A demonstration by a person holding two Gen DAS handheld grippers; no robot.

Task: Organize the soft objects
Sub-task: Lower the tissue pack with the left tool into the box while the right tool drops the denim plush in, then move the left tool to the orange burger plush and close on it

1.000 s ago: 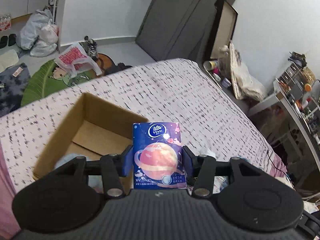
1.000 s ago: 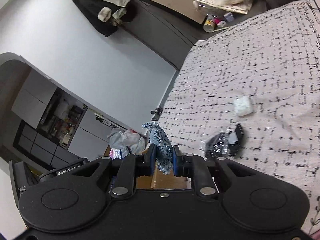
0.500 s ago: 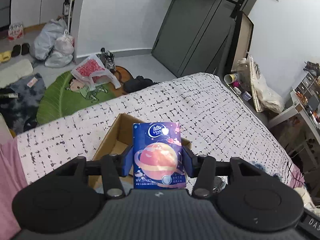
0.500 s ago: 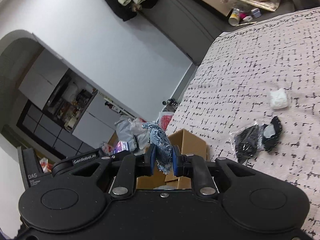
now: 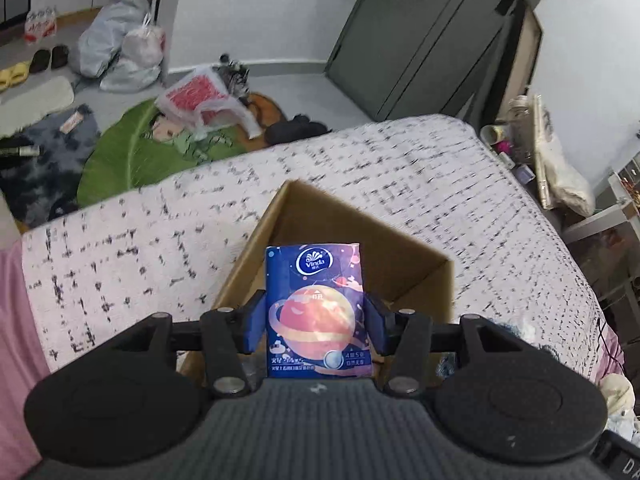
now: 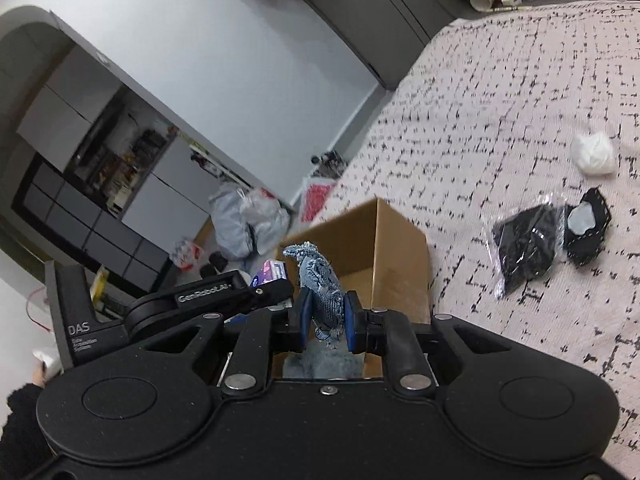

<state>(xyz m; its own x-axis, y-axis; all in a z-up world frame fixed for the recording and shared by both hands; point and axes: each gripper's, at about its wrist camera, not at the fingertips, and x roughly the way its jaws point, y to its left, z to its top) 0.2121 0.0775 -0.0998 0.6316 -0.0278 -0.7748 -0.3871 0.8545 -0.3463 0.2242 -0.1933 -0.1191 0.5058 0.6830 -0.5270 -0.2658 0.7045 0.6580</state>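
My left gripper (image 5: 316, 322) is shut on a blue tissue pack (image 5: 316, 312) with a planet print, held above the open cardboard box (image 5: 320, 216) on the bed. My right gripper (image 6: 326, 320) is shut on a blue-grey knitted cloth (image 6: 320, 284), held over the same box (image 6: 396, 252). The left gripper's body and the tissue pack (image 6: 272, 272) show at the left of the right wrist view. A bag of black items (image 6: 532, 244) and a white soft wad (image 6: 594, 154) lie on the bedspread to the right of the box.
The bed (image 5: 400, 160) has a pink-white cover with black dashes. Beyond its far edge lie a green leaf mat (image 5: 128, 160), bags (image 5: 120, 52) and shoes on the floor. A dark door (image 5: 420, 28) stands behind. Clutter sits at the bed's right side (image 5: 560, 176).
Both grippers have moved closer over the box, which now sits nearer the centre of each view. Each keeps hold of its item.
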